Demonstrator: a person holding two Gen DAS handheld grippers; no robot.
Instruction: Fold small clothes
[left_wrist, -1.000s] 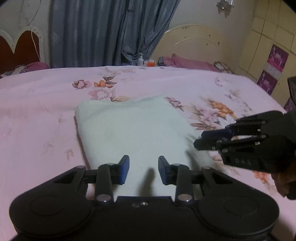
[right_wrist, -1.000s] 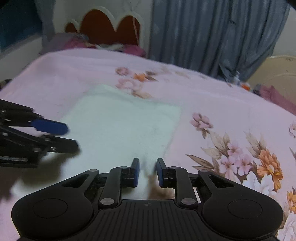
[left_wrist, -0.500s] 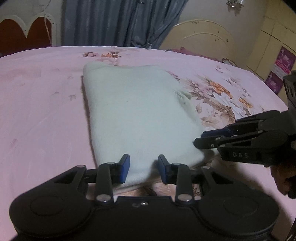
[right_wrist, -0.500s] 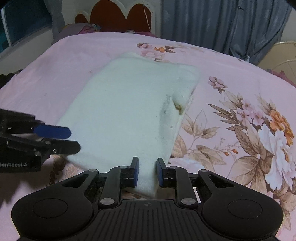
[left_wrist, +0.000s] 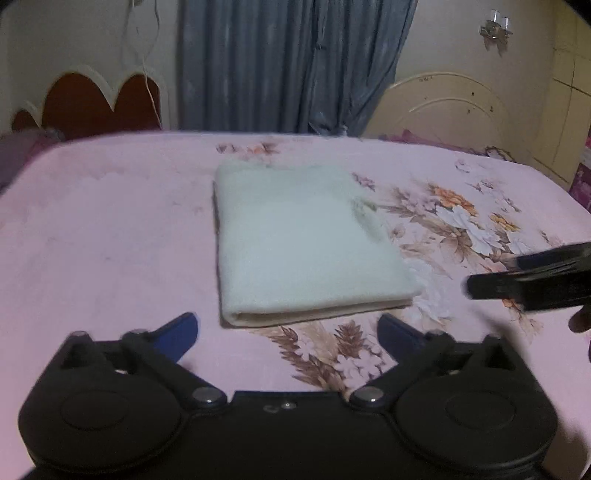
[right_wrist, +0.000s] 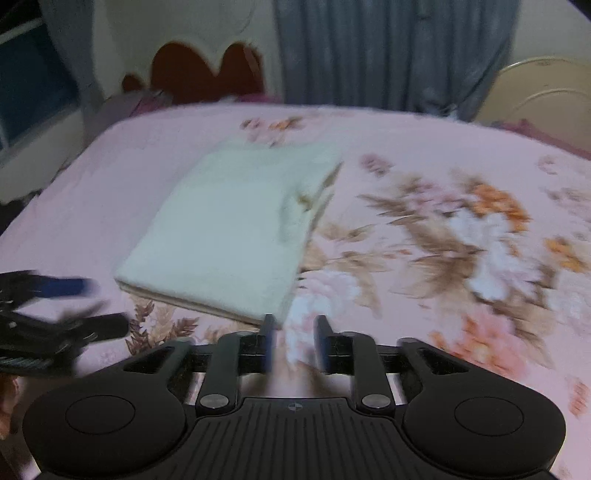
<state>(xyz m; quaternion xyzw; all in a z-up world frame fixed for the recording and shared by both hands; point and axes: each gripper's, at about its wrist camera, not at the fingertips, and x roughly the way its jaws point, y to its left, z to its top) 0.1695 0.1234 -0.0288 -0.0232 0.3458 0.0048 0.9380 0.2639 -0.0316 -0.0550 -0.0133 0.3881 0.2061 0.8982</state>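
Folded white cloth (left_wrist: 299, 247) flat mid-bed (left_wrist: 92, 240). Left hand-held gripper (left_wrist: 288, 332) jaws opening, nothing between. Right hand-held gripper (right_wrist: 293, 343) jaws opening, empty, just off cloth's near edge.

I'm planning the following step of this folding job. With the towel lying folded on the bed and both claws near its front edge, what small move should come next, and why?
Probably draw both claws back and clear. The white towel already lies as a neat folded rectangle on the pink floral bedsheet. The left claw and right claw are opening with nothing between their jaws, short of its near edge, so this fold looks finished.
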